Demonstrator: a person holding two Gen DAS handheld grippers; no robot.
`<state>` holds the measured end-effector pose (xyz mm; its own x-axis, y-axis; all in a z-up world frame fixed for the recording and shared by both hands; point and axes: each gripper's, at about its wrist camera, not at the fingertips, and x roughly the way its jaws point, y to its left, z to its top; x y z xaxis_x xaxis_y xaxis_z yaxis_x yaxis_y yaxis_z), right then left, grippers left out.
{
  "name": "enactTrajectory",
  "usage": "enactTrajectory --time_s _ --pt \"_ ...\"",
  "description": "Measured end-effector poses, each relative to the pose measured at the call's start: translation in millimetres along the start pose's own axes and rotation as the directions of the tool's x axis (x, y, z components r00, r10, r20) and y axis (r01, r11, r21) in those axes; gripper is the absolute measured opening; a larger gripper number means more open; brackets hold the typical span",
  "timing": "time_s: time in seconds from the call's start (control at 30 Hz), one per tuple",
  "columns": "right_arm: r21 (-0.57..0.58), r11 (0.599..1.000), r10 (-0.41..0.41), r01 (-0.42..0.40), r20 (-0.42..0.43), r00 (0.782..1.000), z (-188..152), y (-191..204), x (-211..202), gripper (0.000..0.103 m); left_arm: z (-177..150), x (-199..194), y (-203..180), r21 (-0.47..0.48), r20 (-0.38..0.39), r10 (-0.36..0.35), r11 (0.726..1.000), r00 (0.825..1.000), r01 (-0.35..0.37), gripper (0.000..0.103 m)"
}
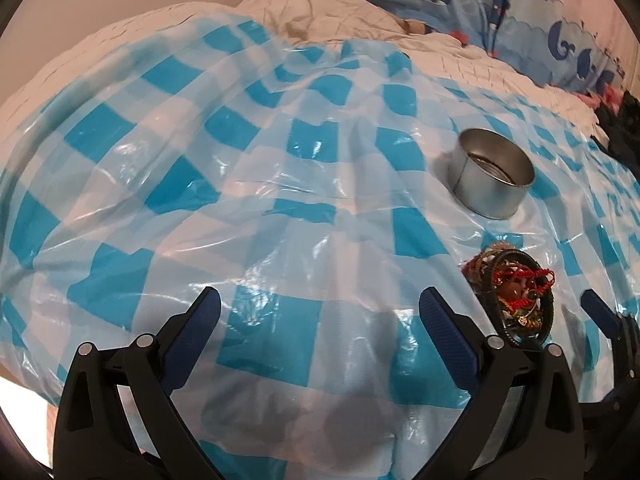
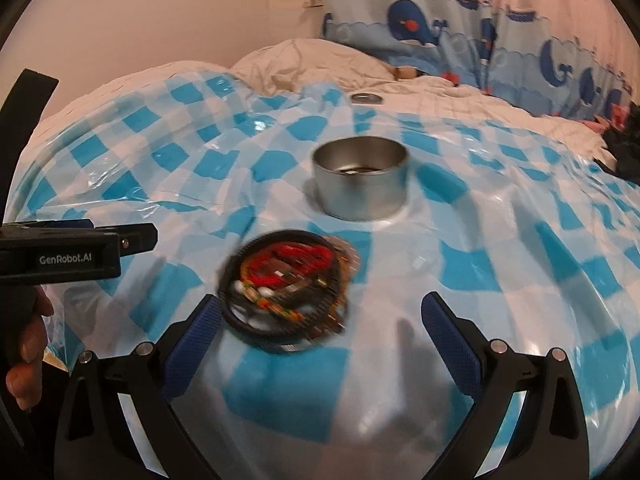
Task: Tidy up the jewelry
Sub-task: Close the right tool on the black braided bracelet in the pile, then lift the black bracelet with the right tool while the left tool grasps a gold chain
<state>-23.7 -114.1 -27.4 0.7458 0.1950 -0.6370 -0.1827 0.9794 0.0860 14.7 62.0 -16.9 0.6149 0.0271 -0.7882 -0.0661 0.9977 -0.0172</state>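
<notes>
A pile of bracelets (image 2: pixel 286 284), red cord, beads and black bangles, lies on the blue-and-white checked plastic sheet (image 2: pixel 480 264). It also shows in the left wrist view (image 1: pixel 510 292). A round open metal tin (image 2: pixel 360 178) stands behind it, with something small inside; it also shows in the left wrist view (image 1: pixel 494 172). My right gripper (image 2: pixel 320 344) is open, just in front of the pile, its left finger beside the pile's edge. My left gripper (image 1: pixel 320 332) is open and empty over bare sheet, left of the pile.
A metal lid (image 2: pixel 366 98) lies far back on the sheet. White bedding (image 2: pixel 312 60) and a whale-print curtain (image 2: pixel 440 28) are behind. Dark cloth (image 2: pixel 624 148) lies at the right edge. The left gripper's body (image 2: pixel 76 252) shows at the left.
</notes>
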Motion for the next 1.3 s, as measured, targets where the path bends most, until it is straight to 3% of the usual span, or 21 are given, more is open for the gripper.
enactTrajectory --time_s 0.2,0.3,0.43,0.6,0.97,1.3 --pt "-0.064 0.997 0.043 -0.046 -0.050 0.998 12 16 21 0.096 1 -1 1 0.013 0.001 -0.011 1.000 1.000 0.011 0.095" --pt "-0.043 0.997 0.067 -0.070 -0.083 0.994 15 14 30 0.095 0 -3 1 0.016 0.004 -0.014 1.000 1.000 0.014 0.095" --pt "-0.001 0.994 0.107 -0.108 -0.100 0.989 14 9 33 0.078 1 -5 1 0.010 0.003 -0.024 1.000 1.000 0.024 0.095" --pt "-0.006 0.994 0.112 -0.113 -0.094 0.989 13 8 32 0.067 1 -5 -1 0.018 -0.001 -0.028 0.999 1.000 0.028 0.095" --pt "0.040 0.990 0.136 -0.133 -0.090 0.987 11 0 24 0.071 -1 -2 -2 0.017 -0.006 -0.020 1.000 1.000 0.020 0.095" --pt "0.113 0.986 0.128 -0.120 -0.064 0.990 14 -20 19 0.067 -1 0 -3 0.025 -0.010 -0.019 1.000 1.000 0.019 0.095"
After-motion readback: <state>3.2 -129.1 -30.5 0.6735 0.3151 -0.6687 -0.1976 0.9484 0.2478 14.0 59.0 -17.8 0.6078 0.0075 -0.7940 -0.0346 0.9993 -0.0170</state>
